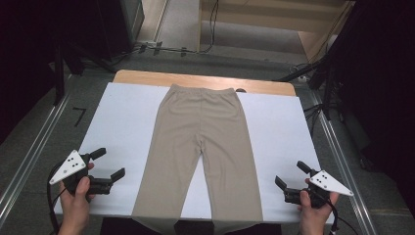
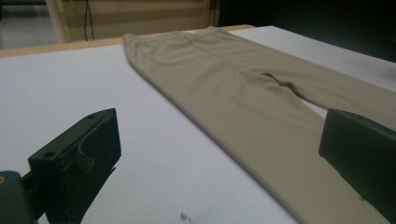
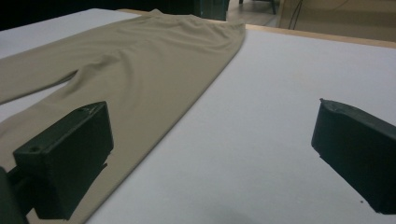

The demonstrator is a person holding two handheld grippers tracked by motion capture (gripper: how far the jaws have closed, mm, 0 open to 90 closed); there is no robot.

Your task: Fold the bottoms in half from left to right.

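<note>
White sheet (image 1: 122, 122) margins beside trousers (image 1: 201, 142)

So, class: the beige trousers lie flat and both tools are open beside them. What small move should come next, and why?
Probably bring each tool inward to the nearest trouser hem. The beige fabric trousers lie spread flat on the white table cover, untouched; the left tool and right tool hover open outside the legs, holding nothing, jaws pointing inward.
</note>
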